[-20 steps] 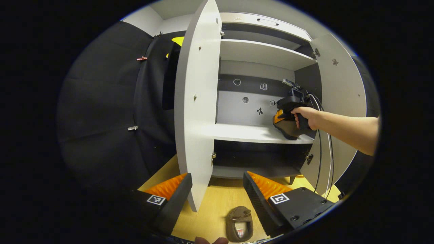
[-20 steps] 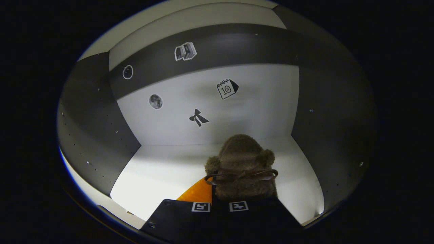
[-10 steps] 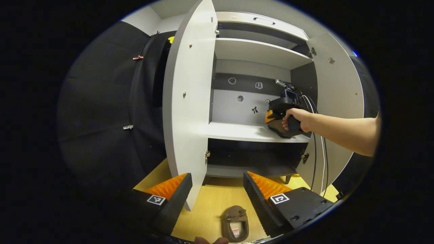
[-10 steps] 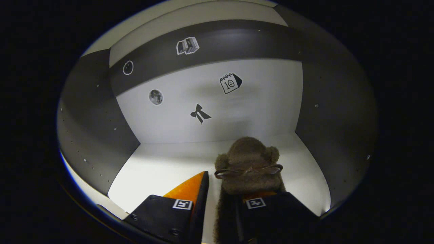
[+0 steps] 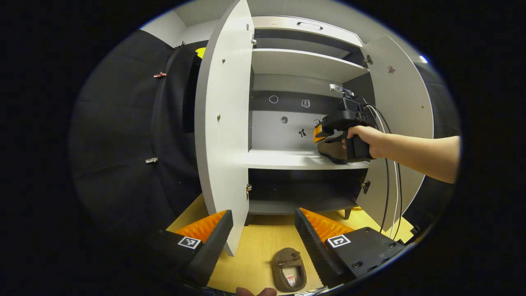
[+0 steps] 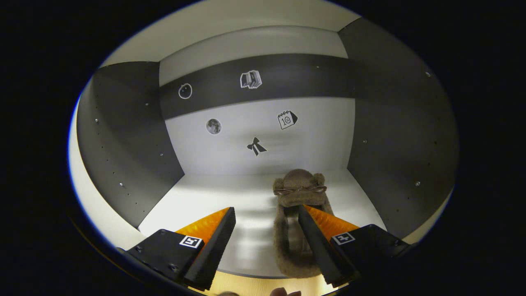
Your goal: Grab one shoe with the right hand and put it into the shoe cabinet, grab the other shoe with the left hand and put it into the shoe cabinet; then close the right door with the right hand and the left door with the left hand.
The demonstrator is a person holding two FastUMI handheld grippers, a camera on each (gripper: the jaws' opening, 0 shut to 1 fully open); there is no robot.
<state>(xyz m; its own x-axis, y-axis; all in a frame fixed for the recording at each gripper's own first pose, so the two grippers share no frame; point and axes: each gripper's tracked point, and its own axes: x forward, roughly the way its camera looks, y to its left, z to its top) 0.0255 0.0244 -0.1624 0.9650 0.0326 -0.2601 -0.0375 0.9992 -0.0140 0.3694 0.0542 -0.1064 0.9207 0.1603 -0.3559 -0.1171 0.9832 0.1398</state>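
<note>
Right gripper view: my right claw (image 6: 265, 242) stands wide open, gripping nothing; shoe 1 (image 6: 296, 222) rests on the cabinet shelf (image 6: 205, 205) beside my right finger; placement judged complete. Left claw (image 5: 263, 242), open and empty, must next descend onto shoe 2 (image 5: 289, 274) below it. No legible writing.

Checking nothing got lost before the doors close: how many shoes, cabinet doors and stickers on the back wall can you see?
Shoes: 2, one on the shelf, one on the floor
Cabinet doors: 2, left and right, both open
Stickers: 5
Total: 9
</note>
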